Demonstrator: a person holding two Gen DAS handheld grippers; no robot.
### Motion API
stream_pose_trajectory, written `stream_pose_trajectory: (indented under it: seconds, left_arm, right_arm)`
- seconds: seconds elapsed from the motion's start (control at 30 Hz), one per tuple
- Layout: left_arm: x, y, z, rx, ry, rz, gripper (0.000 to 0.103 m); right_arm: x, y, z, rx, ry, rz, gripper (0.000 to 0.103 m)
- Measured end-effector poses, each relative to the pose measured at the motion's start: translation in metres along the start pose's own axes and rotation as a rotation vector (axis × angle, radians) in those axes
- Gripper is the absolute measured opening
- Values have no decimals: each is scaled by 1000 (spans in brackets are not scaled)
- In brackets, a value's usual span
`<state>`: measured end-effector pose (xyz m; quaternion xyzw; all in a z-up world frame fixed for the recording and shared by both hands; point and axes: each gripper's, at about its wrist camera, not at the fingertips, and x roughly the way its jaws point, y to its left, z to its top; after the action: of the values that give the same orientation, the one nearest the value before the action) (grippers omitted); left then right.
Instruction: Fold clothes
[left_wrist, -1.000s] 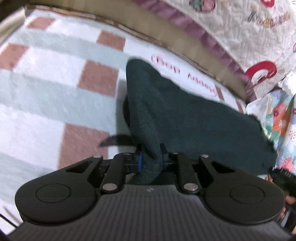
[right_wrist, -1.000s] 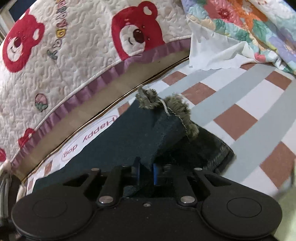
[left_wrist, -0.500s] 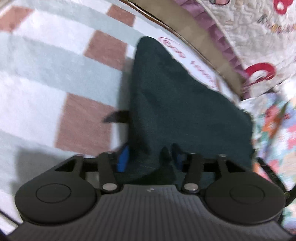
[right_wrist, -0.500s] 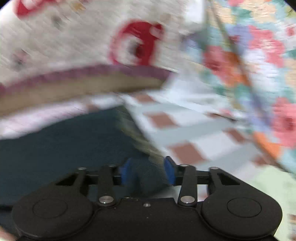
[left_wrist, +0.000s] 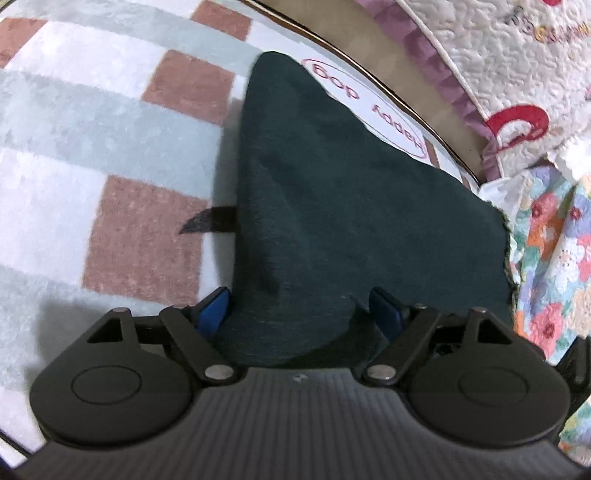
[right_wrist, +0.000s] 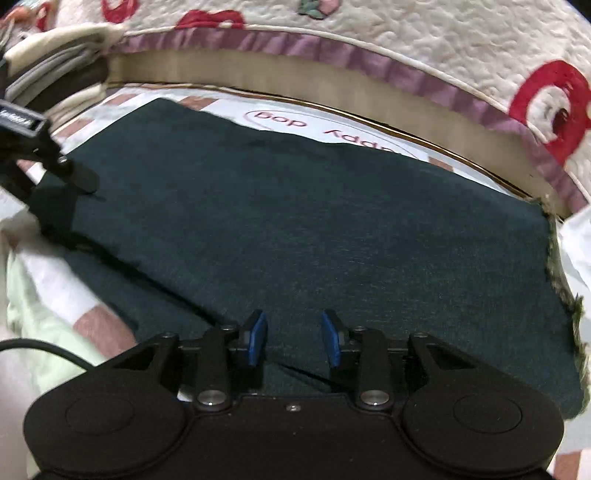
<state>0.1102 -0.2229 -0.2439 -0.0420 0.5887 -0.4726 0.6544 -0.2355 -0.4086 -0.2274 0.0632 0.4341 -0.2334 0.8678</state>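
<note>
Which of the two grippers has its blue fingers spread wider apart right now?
The left gripper: a hump of dark green cloth bulges between its jaws. The right gripper gapes narrower.

— How many garments lie on the bed?
— One dark green garment (right_wrist: 314, 229), folded over on itself, with one frayed edge (right_wrist: 565, 295) on its right side.
— And grippers?
— Two: the left gripper (left_wrist: 299, 310) and the right gripper (right_wrist: 293, 338), each with two blue pads, such as this one (right_wrist: 256, 338).
— Blankets?
— One checked blanket (left_wrist: 92, 122) under the garment, one white quilt with red bears (right_wrist: 443, 44), one floral quilt (left_wrist: 546, 258).
— Brown squares in the left view?
— Four can be counted, among them this one (left_wrist: 144, 236).
— Printed labels?
— One oval label (right_wrist: 332, 127). One black cable (right_wrist: 44, 349) shows too.
</note>
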Motion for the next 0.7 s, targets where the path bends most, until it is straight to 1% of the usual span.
stream_pose_trajectory:
  seconds: [0.03,0.1,0.13,0.17,0.23,0.27,0.4,0.43,0.5,0.53,0.57,0.7]
  left_arm:
    - [-2,0,-1,-9,-19,-13,67]
    - [-8,-2,-1,-4,-55,-31,36]
    - [-11,-3,-1,-2,-73,-40,30]
    - [-13,-4,-1,1,-88,-49,28]
    - [-15,-10,-2,14,-111,-64,25]
    - [-15,-16,-3,37,-126,-54,23]
    - [-22,-52,-10,204,-187,58,20]
    - [-22,-63,-13,260,-201,97,20]
    - [-20,-88,-22,427,-225,213,20]
    - [-18,-95,-26,472,-232,245,20]
    - [-18,-98,-27,475,-231,250,20]
    - [-25,-87,-19,373,-209,221,20]
  right_arm:
    - [-2,-4,1,21,4,15,39]
    - [-6,-11,6,68,-6,54,39]
    - [-9,-11,5,82,-18,81,38]
    - [-7,-8,6,81,-15,93,38]
    - [1,-5,2,47,17,86,39]
    - [1,-3,-1,32,7,79,39]
    - [-1,0,-7,-3,-10,75,40]
    - [-1,1,-7,-7,-11,77,40]
    - [-1,-1,-9,4,-16,84,40]
    - [0,-1,-9,1,-18,84,40]
    - [0,2,-9,-6,-18,81,40]
    - [-1,4,0,-34,5,114,41]
